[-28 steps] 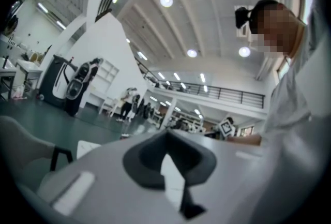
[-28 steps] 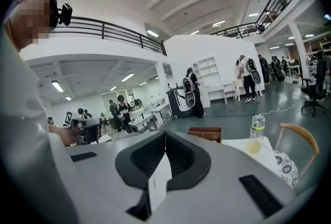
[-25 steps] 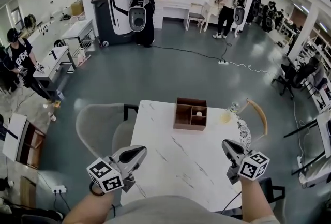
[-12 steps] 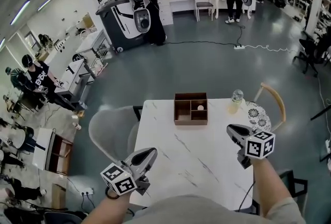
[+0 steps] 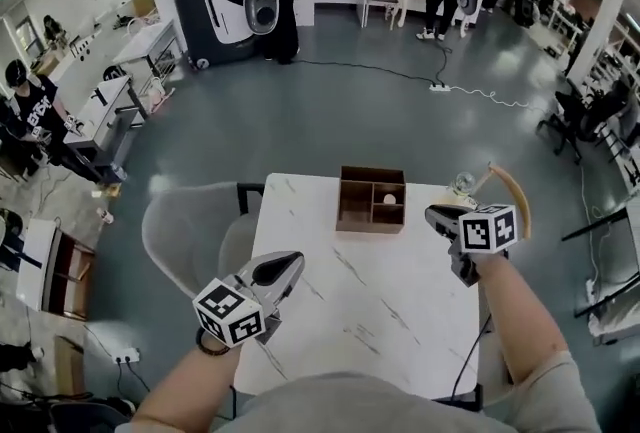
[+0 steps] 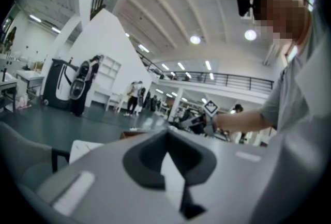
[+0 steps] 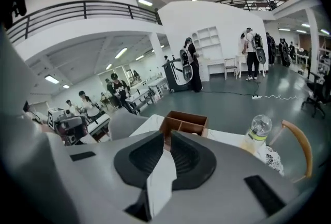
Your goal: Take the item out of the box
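Pale item [image 5: 388, 200], maybe ball, in box [image 5: 351, 208], near right tool [image 5: 432, 214]

I see the bench [image 5: 380, 311] as smooth, glossy white stone with grey veins. The box [image 5: 370, 228] is matt brown wood. The bottle [image 5: 461, 184] is clear plastic. The left tool [image 5: 296, 261] and right tool [image 5: 432, 214] are matt grey plastic.

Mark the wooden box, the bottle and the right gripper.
wooden box [image 5: 368, 227], head view, on its front wall.
bottle [image 7: 256, 137], right gripper view, on the green band of its body.
right gripper [image 7: 166, 139], right gripper view, where its shut jaw tips meet.
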`<action>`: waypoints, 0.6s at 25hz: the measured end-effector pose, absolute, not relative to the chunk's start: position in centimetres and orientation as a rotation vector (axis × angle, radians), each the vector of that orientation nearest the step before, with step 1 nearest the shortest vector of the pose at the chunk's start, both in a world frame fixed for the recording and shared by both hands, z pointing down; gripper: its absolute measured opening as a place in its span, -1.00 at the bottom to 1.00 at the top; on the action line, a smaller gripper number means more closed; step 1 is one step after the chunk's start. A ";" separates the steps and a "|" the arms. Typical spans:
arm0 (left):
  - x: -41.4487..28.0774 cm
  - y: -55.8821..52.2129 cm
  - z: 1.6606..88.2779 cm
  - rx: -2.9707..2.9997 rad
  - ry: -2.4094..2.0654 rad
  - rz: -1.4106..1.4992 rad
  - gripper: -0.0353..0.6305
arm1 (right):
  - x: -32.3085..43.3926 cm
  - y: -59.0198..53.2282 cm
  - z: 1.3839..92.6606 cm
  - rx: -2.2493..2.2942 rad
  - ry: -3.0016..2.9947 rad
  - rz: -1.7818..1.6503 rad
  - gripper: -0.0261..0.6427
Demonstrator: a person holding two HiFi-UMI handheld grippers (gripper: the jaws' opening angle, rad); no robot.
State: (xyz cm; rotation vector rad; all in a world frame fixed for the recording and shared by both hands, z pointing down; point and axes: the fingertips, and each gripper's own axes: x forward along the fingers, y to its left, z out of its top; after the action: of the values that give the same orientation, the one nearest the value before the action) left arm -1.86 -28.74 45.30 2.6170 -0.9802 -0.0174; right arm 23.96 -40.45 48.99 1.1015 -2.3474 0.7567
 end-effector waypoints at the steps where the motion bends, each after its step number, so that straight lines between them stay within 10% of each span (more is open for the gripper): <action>1: -2.1 -29.1 45.4 2.625 -0.976 -0.022 -0.89 | 23.5 -41.4 49.4 1.090 -2.307 0.754 -0.89; 15: -5.4 -31.4 48.1 2.584 -1.024 -0.142 -0.89 | 20.5 -51.7 57.2 1.035 -1.811 0.969 -0.53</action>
State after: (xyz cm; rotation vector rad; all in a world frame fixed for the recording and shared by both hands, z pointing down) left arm -5.39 -31.39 48.09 2.5836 -1.0237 -0.1417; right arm 20.49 -51.66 57.18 1.0352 -1.8115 0.9695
